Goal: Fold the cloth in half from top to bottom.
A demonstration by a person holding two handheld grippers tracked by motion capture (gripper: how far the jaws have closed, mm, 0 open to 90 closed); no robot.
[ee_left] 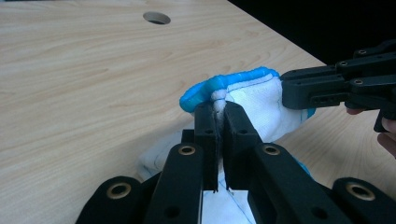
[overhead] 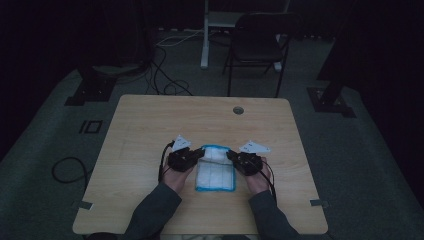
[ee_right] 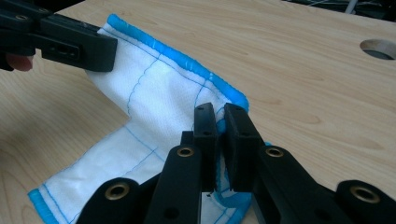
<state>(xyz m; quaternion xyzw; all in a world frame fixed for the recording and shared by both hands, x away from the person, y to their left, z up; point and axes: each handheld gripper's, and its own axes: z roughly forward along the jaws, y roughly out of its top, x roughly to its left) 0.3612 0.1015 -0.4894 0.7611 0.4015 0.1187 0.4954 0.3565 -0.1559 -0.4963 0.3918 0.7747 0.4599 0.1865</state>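
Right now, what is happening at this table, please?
A person is folding a white cloth with blue edging on the wooden table. The left gripper and the right gripper are each shut on a far corner of it, lifting that edge while the near part lies flat.

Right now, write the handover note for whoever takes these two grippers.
Left gripper: shut on one far corner of the white cloth with the blue stitched border.
Right gripper: shut on the other far corner of the same cloth.
Where things are: the cloth lies on the light wooden table between the two hands, its far edge lifted off the wood, its near part flat.
Done: both far corners are gripped and raised.
Left: probably fold the far edge toward the near edge, lay it flat, then release; the fold is not made yet.
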